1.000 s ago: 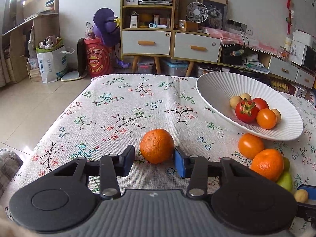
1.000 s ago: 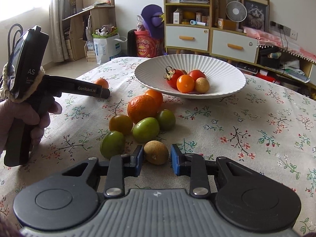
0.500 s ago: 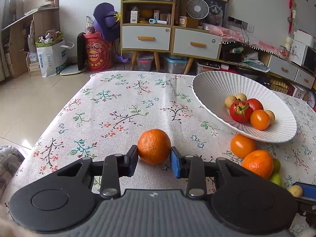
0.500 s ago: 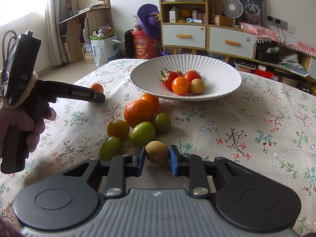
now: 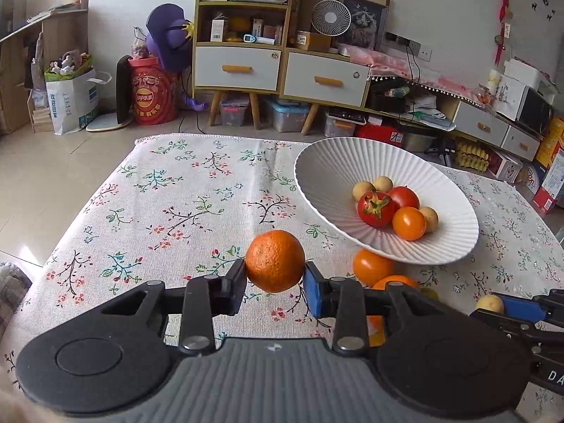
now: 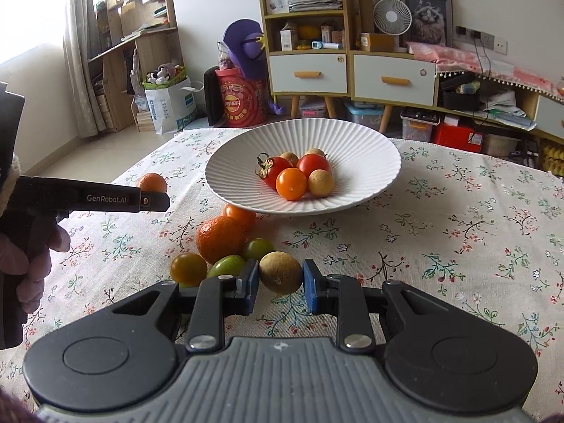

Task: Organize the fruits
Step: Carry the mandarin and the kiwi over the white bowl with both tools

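My left gripper (image 5: 275, 282) is shut on an orange (image 5: 275, 261) and holds it above the flowered tablecloth, left of the white ribbed bowl (image 5: 338, 162). The bowl holds tomatoes and small brown fruits. My right gripper (image 6: 279, 283) is shut on a small brown fruit (image 6: 281, 272), lifted off the cloth in front of the bowl (image 6: 352, 141). The left gripper (image 6: 155, 202) with its orange (image 6: 152, 182) shows at the left of the right wrist view. The right gripper with its brown fruit (image 5: 490, 304) shows at the right edge of the left wrist view.
Loose fruit lies on the cloth before the bowl: a big orange (image 6: 220, 239), an orange tomato (image 6: 241, 215), and greenish tomatoes (image 6: 188, 268). The table's far edge (image 5: 211, 137) drops to the floor. Cabinets (image 5: 282, 70) stand behind.
Both grippers closed on their fruits and lifted them off the cloth. The left gripper moved up with the orange; the right rose with the brown fruit.
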Demonstrator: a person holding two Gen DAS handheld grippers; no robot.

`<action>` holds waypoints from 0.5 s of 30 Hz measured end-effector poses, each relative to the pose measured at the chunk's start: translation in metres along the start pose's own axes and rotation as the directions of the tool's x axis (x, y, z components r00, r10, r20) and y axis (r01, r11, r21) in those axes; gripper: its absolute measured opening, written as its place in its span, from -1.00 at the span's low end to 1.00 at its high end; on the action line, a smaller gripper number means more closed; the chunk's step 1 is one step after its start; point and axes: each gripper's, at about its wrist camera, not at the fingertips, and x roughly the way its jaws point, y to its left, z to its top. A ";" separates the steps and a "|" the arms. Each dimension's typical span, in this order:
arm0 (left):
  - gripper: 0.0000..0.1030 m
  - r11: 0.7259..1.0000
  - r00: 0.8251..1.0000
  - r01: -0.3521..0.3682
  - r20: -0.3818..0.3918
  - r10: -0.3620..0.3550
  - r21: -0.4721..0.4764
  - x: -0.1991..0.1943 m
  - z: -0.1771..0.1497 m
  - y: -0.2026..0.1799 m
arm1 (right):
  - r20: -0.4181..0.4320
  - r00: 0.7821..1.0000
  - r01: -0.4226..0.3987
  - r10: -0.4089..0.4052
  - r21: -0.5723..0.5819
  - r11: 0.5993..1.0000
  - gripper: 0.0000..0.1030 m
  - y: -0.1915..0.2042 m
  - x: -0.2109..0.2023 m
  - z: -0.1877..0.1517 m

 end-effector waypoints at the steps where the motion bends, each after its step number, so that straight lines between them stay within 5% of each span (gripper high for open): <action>1: -0.42 1.000 1.000 0.007 0.001 -0.007 0.003 -0.001 0.001 -0.001 | 0.003 1.000 0.002 -0.002 0.006 1.000 -0.53 -0.002 0.000 0.002; 15: -0.42 0.993 0.996 0.081 -0.033 -0.079 0.086 0.002 0.021 -0.031 | 0.058 0.998 0.019 -0.022 0.052 0.998 -0.53 -0.022 0.004 0.040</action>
